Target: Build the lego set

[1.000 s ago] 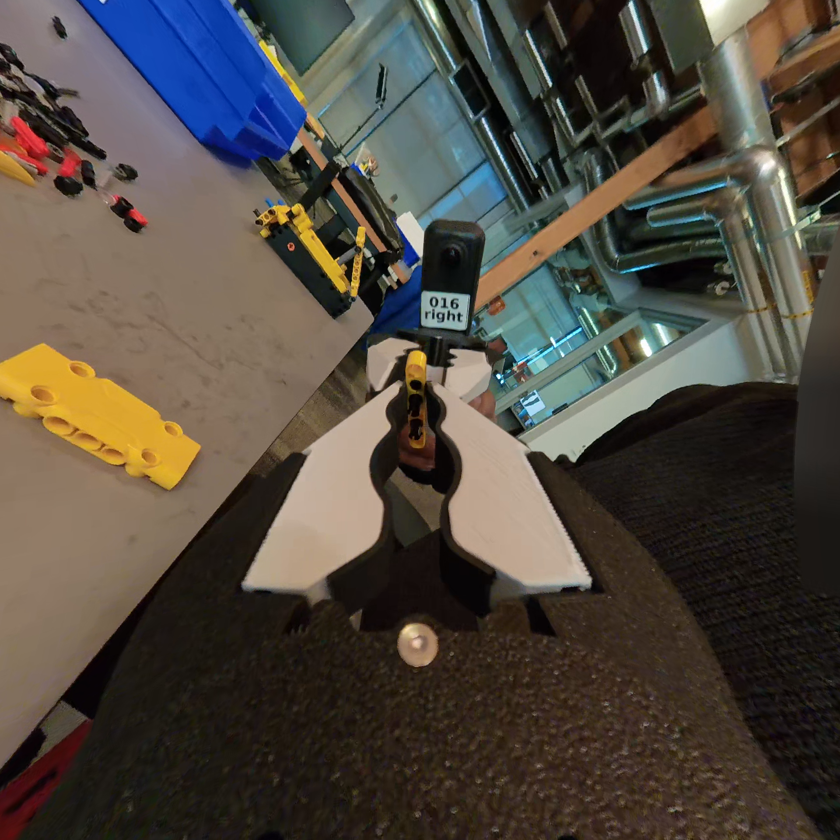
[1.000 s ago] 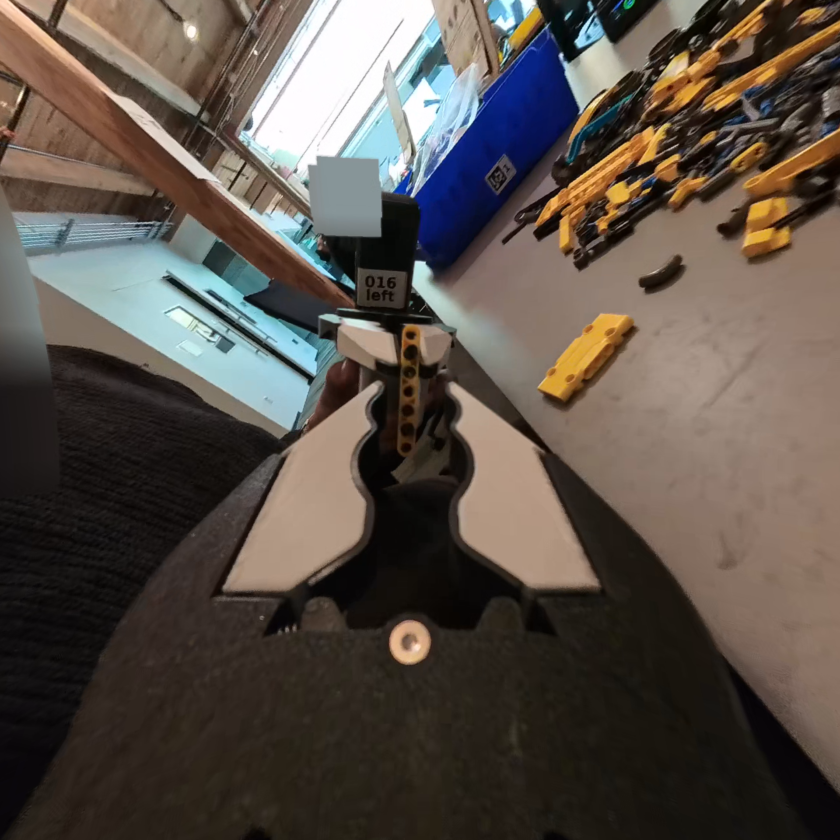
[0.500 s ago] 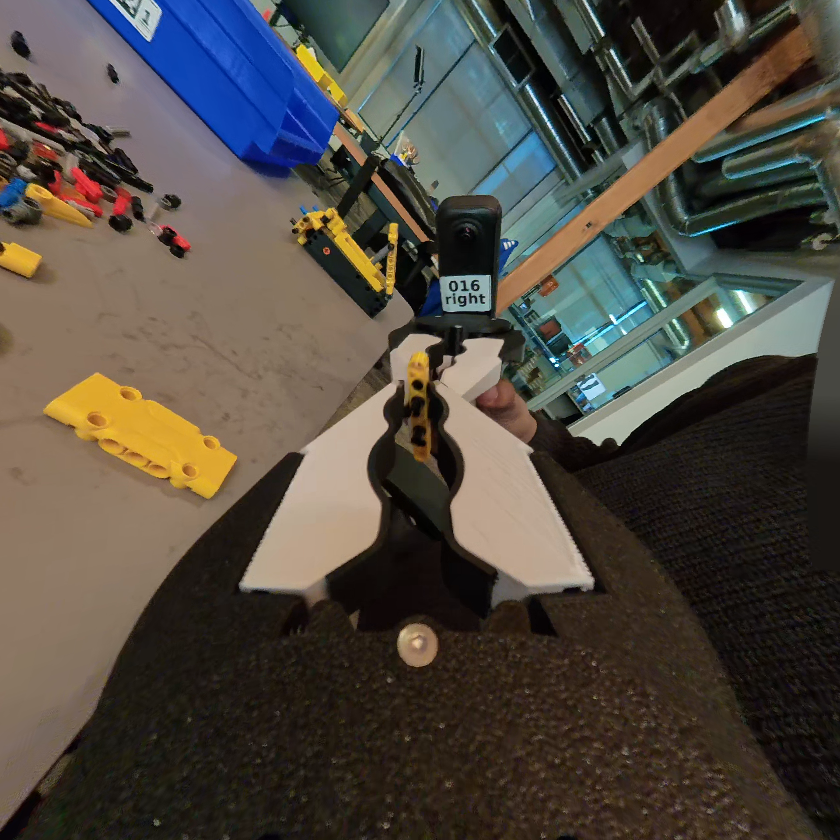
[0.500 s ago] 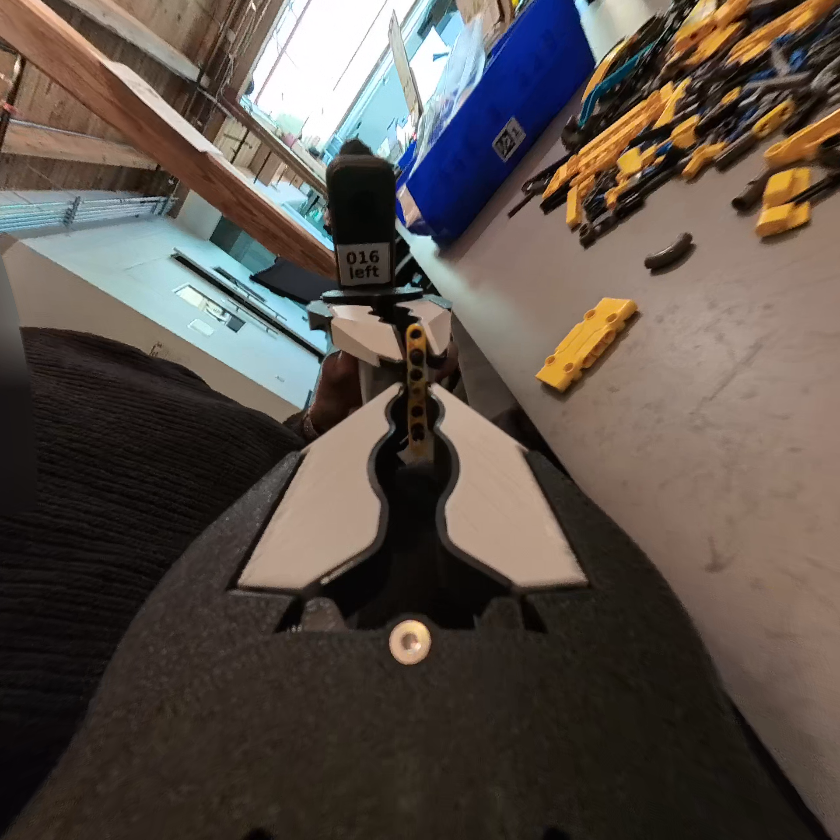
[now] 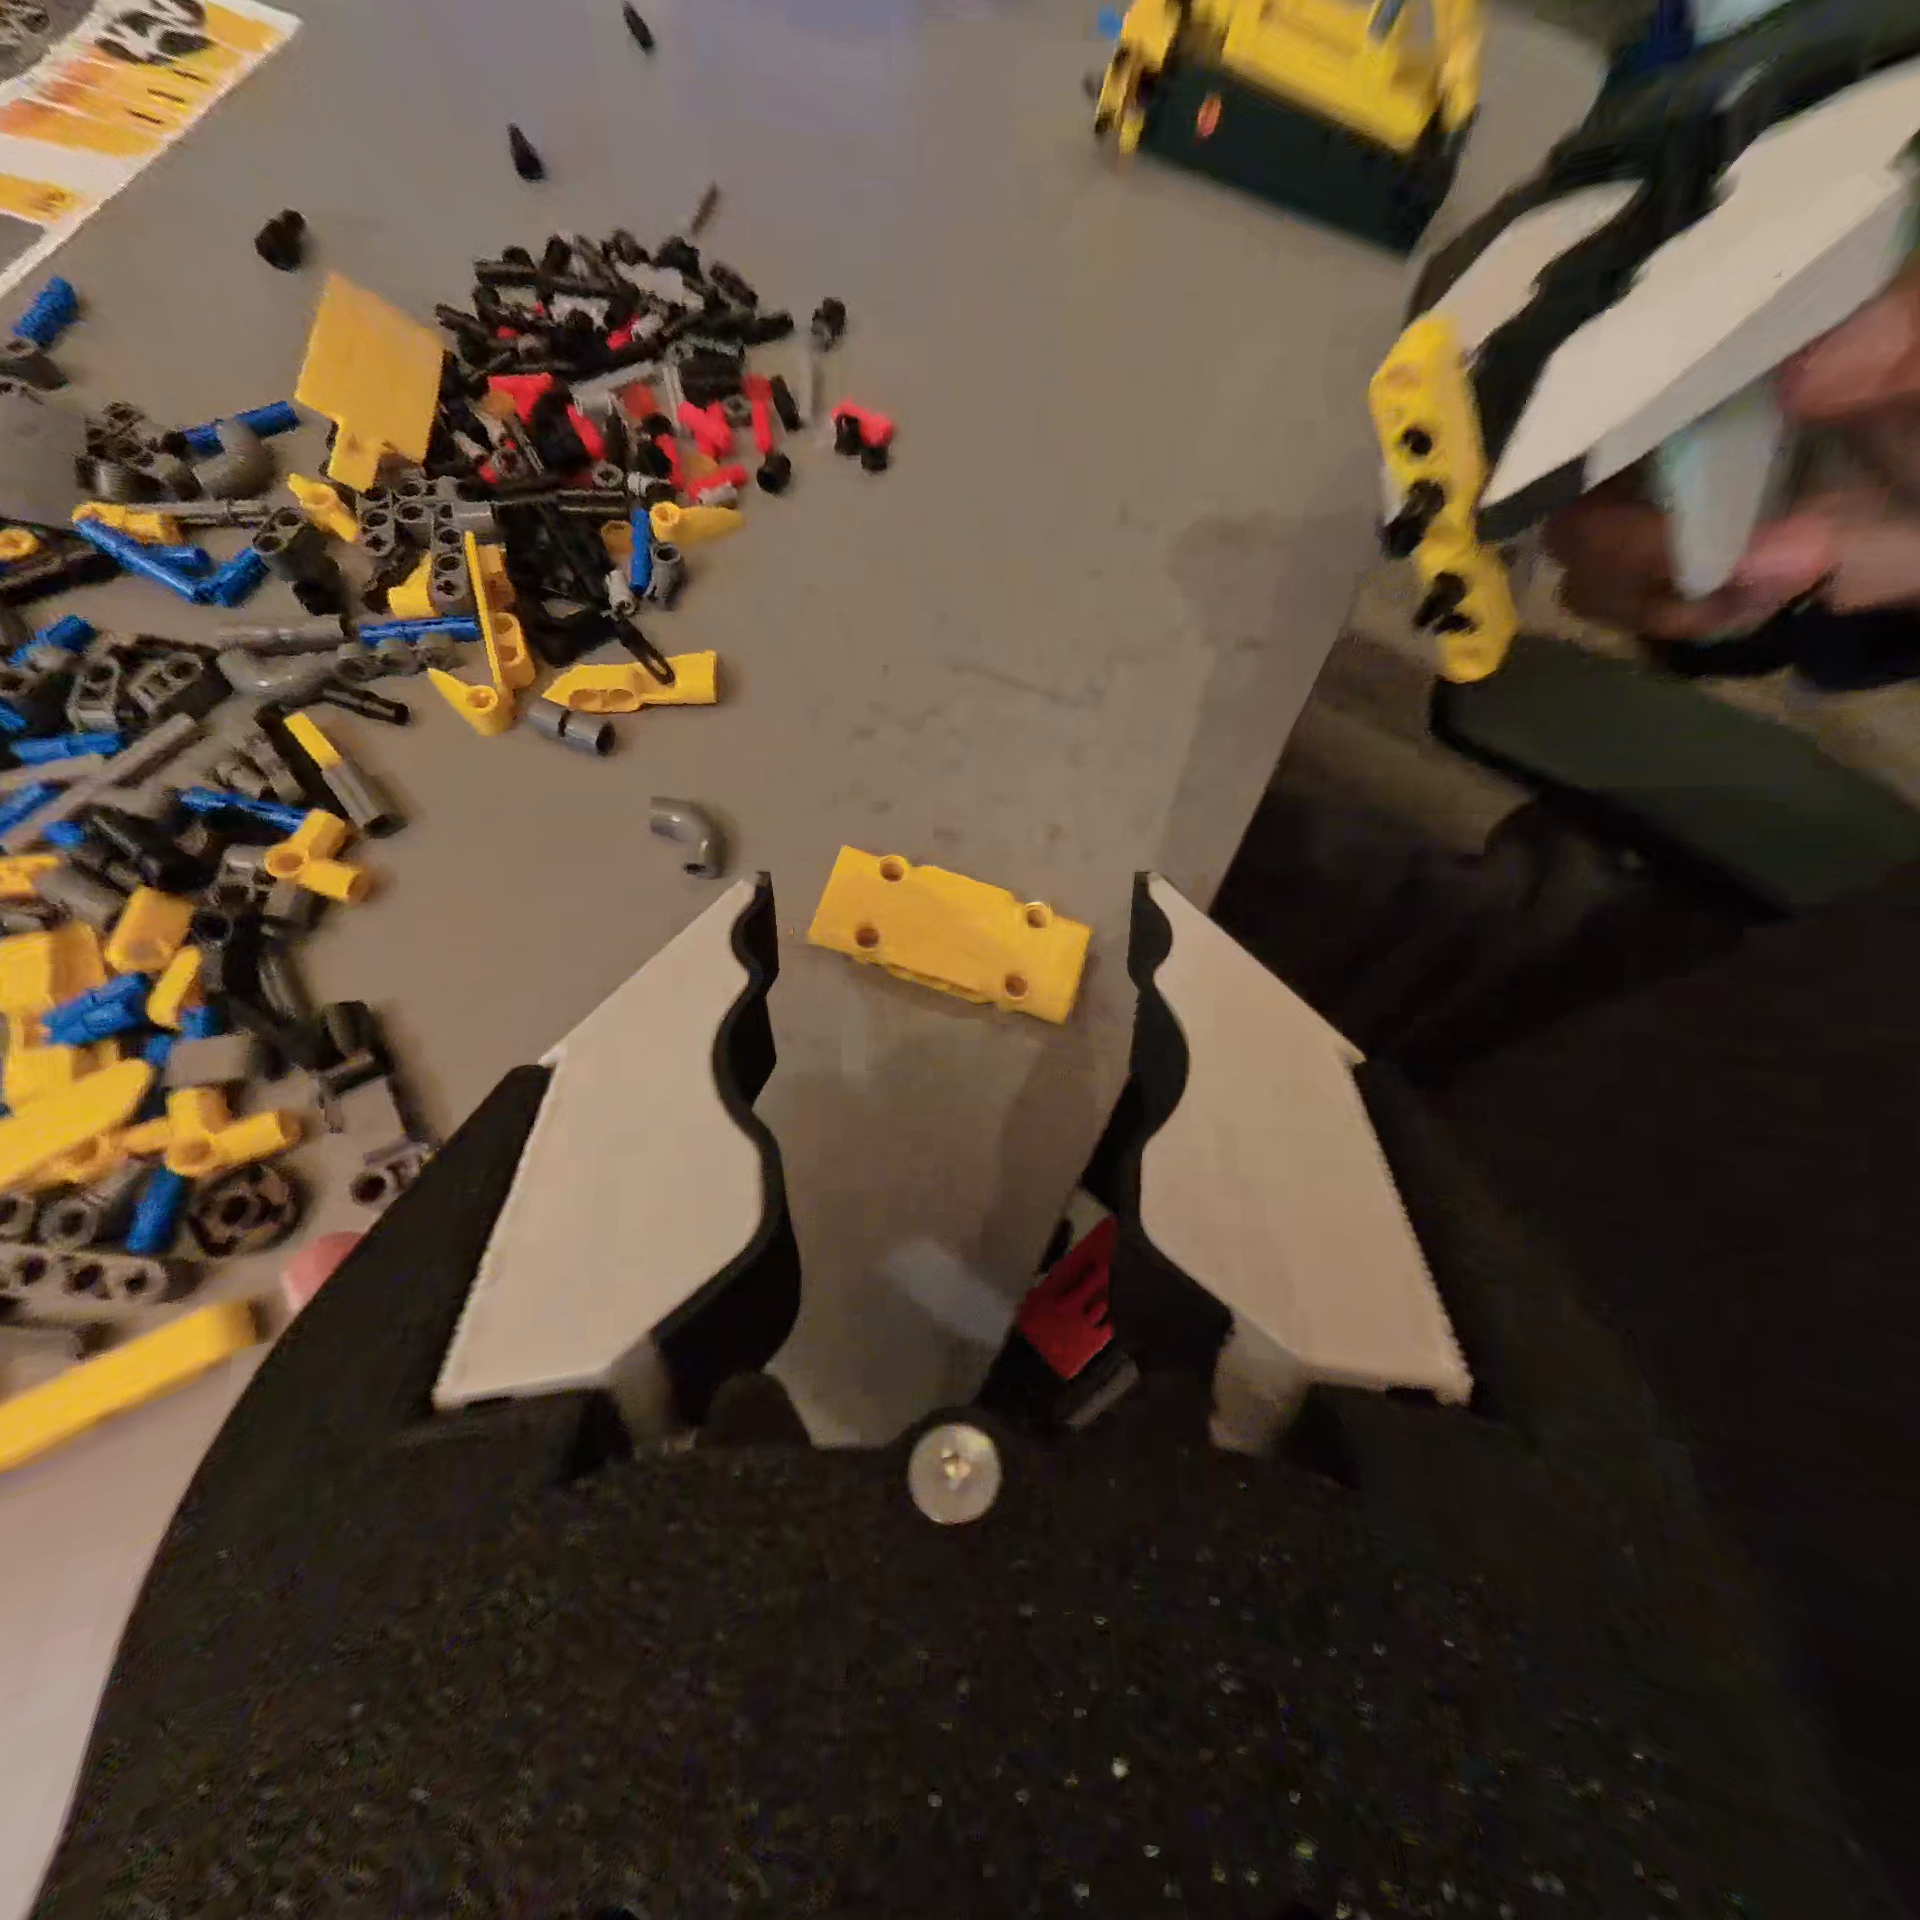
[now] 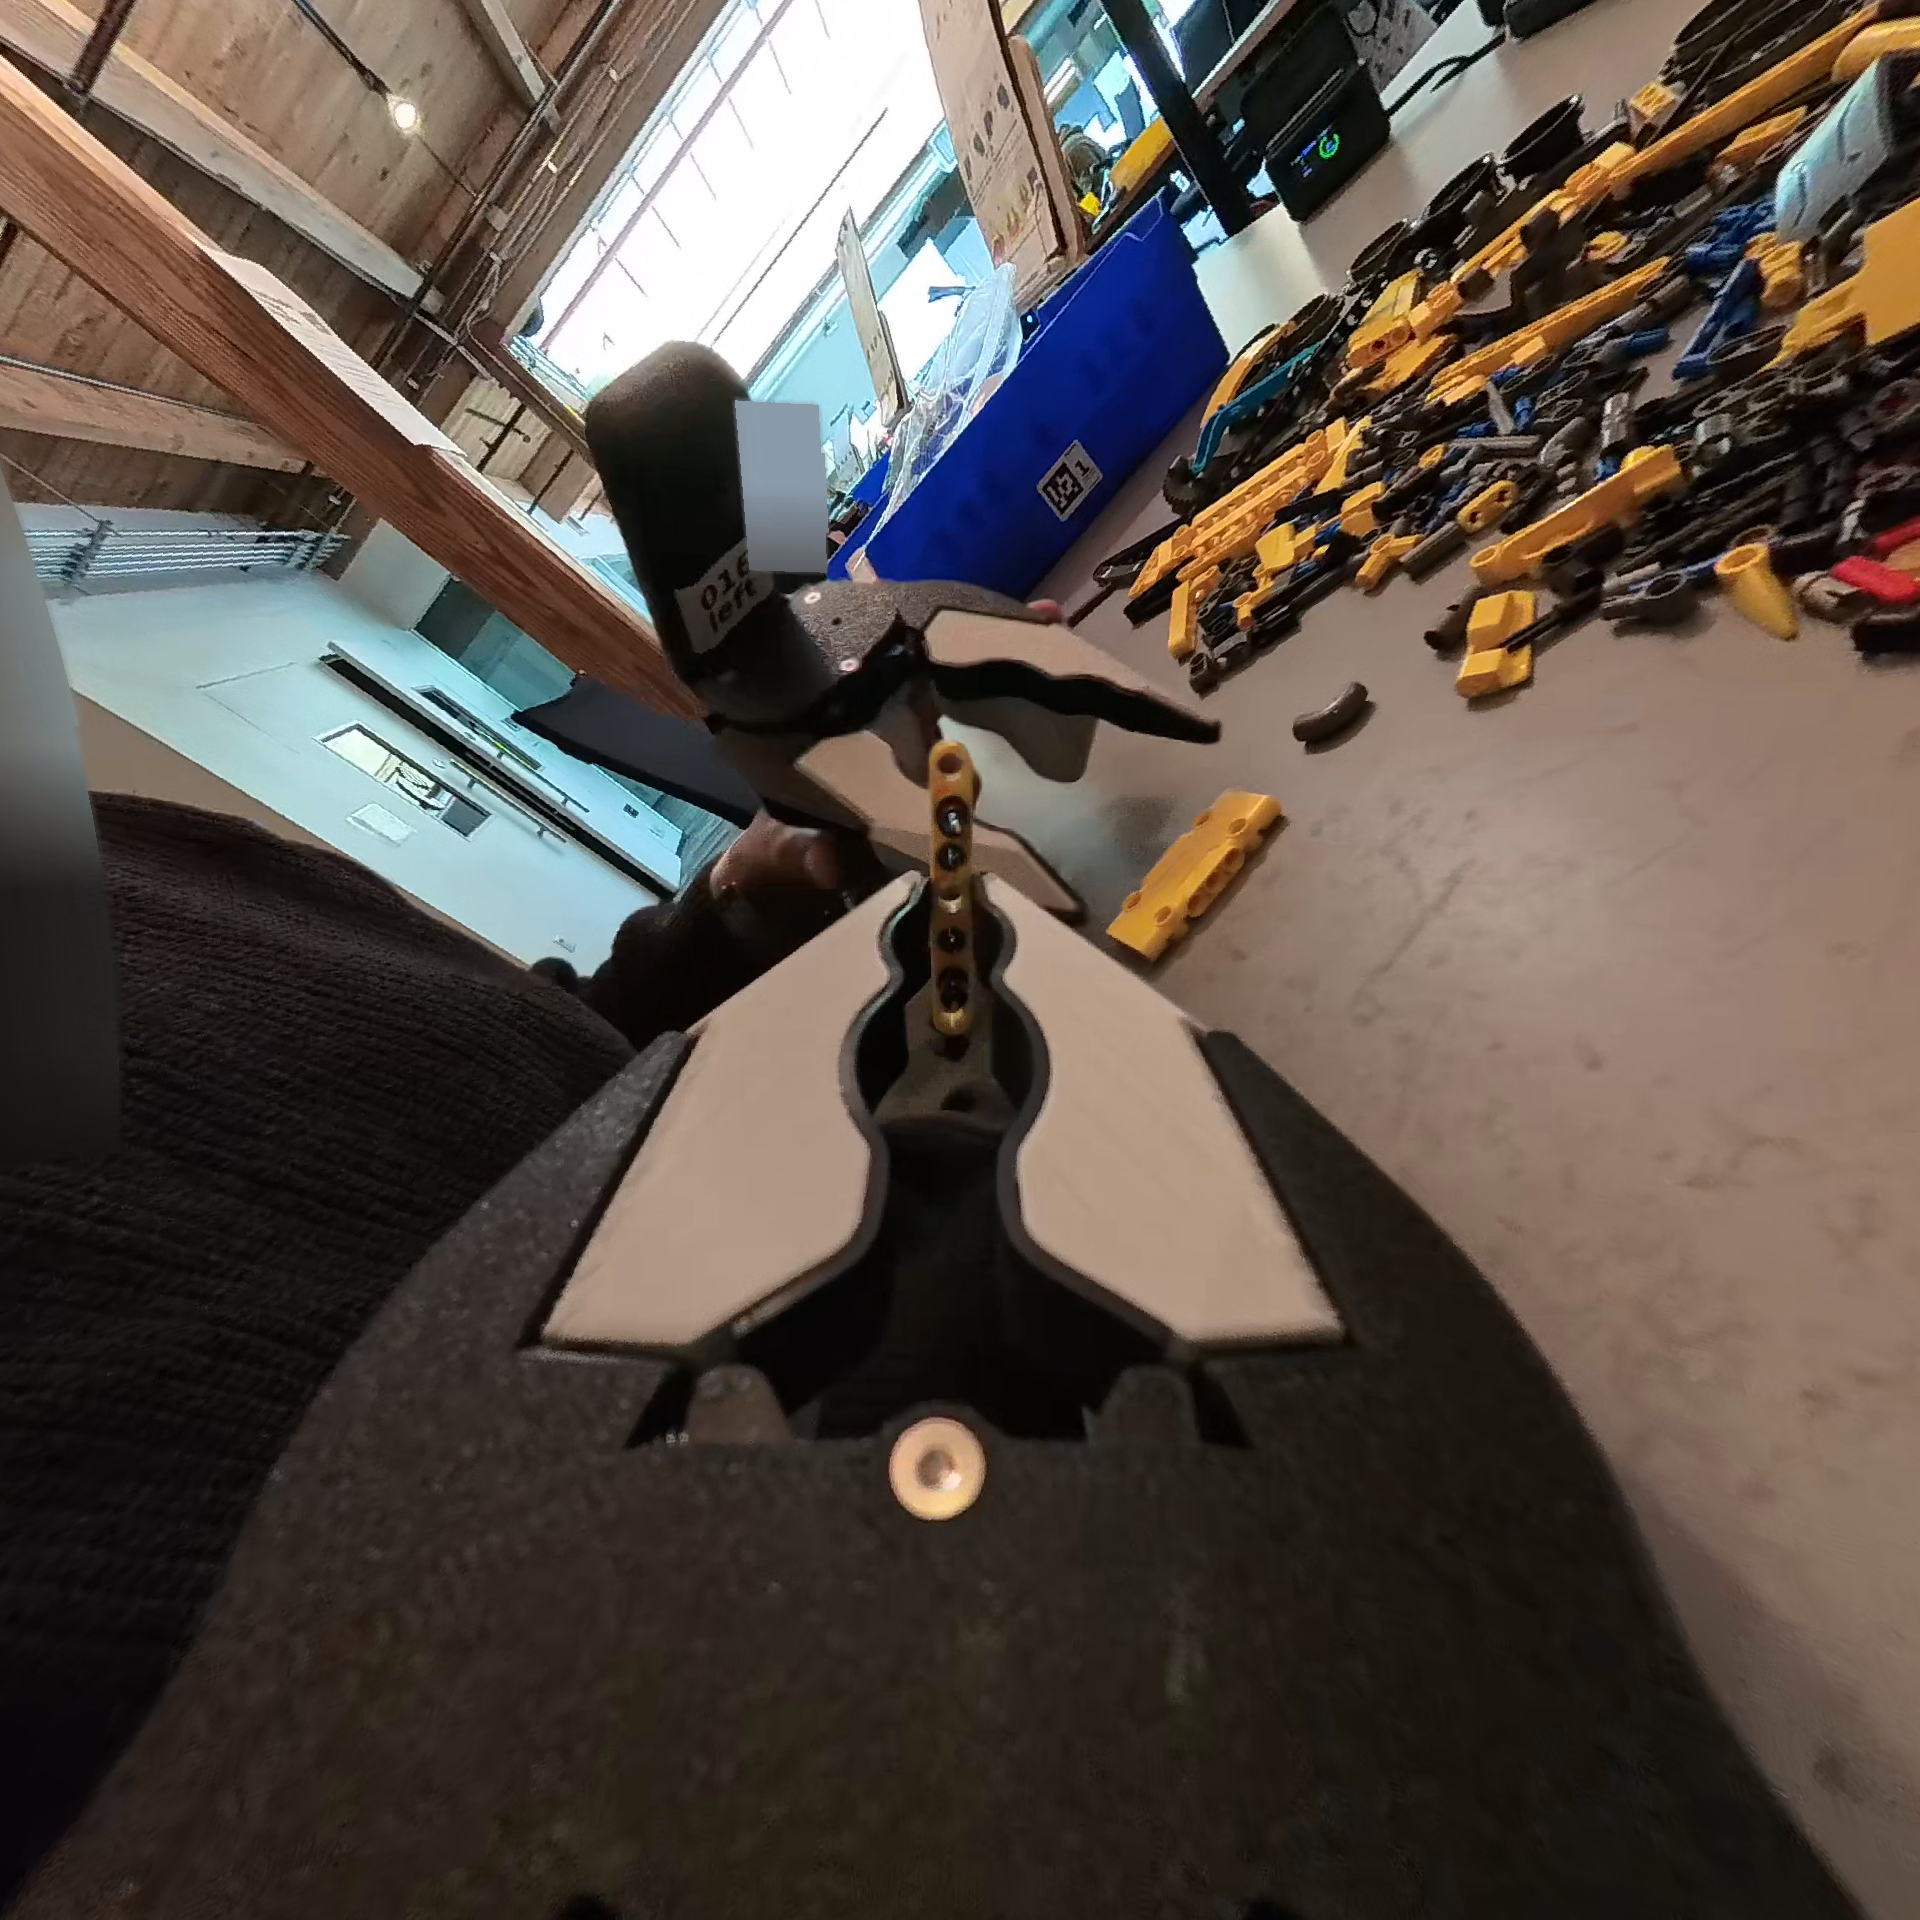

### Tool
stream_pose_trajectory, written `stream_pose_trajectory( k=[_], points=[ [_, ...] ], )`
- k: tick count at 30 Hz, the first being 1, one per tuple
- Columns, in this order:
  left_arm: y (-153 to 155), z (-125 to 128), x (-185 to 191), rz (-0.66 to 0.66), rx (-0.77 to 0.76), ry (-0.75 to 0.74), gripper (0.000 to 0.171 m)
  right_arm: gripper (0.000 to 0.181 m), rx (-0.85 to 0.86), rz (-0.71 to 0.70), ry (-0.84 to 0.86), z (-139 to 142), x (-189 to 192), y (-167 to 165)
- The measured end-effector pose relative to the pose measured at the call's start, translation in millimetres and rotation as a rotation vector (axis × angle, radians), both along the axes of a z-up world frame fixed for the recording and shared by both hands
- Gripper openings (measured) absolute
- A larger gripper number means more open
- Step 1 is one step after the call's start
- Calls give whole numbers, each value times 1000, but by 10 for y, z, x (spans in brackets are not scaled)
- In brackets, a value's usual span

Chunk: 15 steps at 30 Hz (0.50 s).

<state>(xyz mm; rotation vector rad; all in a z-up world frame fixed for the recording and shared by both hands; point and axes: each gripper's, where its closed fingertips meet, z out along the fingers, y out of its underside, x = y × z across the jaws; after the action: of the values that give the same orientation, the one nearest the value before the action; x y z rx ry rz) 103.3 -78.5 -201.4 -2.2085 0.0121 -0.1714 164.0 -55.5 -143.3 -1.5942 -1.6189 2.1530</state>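
My left gripper [image 5: 953, 902] is open and empty, tilted down over the grey table [image 5: 1039, 540]. A flat yellow panel with holes [image 5: 951, 940] lies on the table just past its fingertips, near the table's edge. My right gripper [image 6: 951, 891] is shut on a thin yellow beam with holes [image 6: 951, 821] and holds it upright in the air beside the table. In the left wrist view the right gripper [image 5: 1475, 436] shows blurred at the upper right with the beam [image 5: 1444, 499]. In the right wrist view the left gripper [image 6: 1143, 821] hangs open above the panel [image 6: 1195, 873].
A big pile of loose yellow, black, blue and red building parts [image 5: 312, 623] covers the table's left side. A small grey elbow piece [image 5: 686, 831] lies near the panel. A yellow and black assembly [image 5: 1299, 114], a printed booklet [image 5: 104, 83] and a blue bin [image 6: 1039, 468] stand farther off.
My left gripper has let go of the yellow beam, opened, and swung down over the table toward the yellow panel. My right gripper keeps hold of the beam.
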Motion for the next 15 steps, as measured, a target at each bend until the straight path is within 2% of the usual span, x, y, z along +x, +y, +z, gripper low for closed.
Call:
stream_pose_trajectory(
  k=[3,7,15],
  points=[
    [40,-156,-106,-15,-88,176,70,6,8,-8,1,-11,22,12],
    [32,-236,70,-115,-127,142,68,7,20,-31,-3,-45,57,75],
    [-48,-233,112,-83,-105,130,68,7,-8,-47,-15,-95,55,134]
  ],
)
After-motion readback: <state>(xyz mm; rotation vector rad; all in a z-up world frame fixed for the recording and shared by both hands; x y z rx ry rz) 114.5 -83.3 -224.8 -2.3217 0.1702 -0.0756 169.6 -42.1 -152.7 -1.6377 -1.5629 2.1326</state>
